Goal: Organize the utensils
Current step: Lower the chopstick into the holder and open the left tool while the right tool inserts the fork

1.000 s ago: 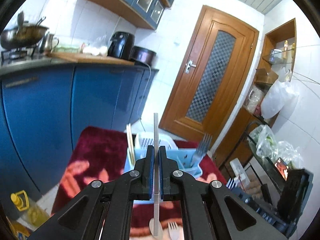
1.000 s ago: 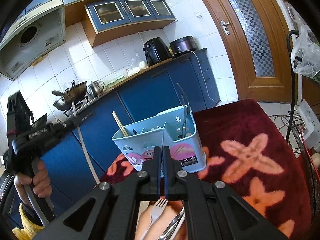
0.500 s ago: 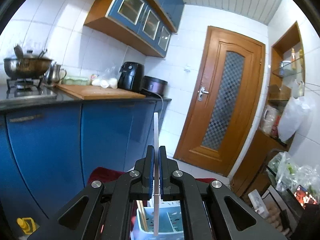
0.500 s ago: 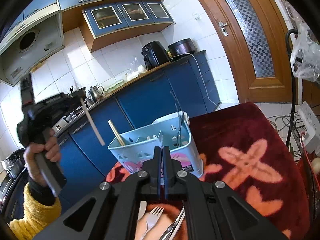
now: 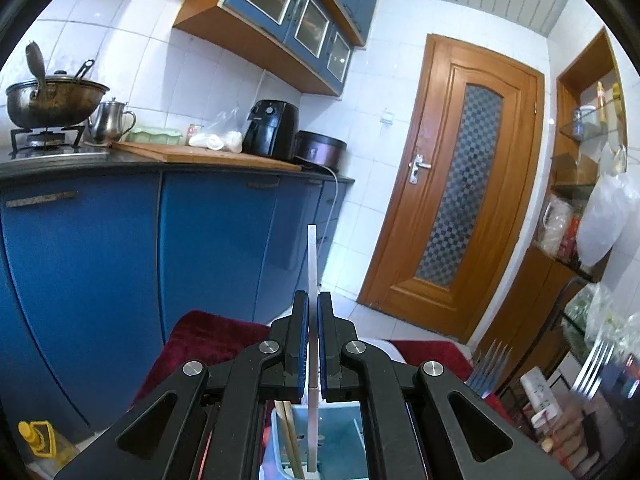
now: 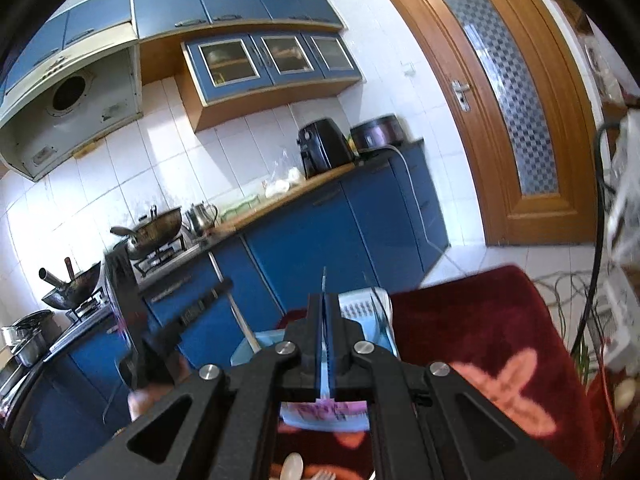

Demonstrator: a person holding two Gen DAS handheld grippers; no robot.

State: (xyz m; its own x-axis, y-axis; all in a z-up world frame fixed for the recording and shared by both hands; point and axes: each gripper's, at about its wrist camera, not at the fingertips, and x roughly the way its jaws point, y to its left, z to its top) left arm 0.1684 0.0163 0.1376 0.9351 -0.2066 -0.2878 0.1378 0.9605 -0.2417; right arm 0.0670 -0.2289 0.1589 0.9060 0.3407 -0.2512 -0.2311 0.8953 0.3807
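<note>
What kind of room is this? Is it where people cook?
Yes, it looks like a home kitchen. A wok sits on a gas stove, a kettle stands beside it, and blue cupboards run under the counter.

Kitchen surroundings behind the work area

A black air fryer [image 5: 271, 128] stands on the wooden board [image 5: 208, 155] at the counter's back edge, a dark rice cooker [image 5: 320, 149] just beside it toward the counter's end. A steel kettle [image 5: 110, 122] stands near the board's other end, beside the wok [image 5: 52, 100] on the stove. Blue cabinets [image 5: 208, 240] run below; a wooden door [image 5: 460, 200] stands beyond the counter's end.
</note>
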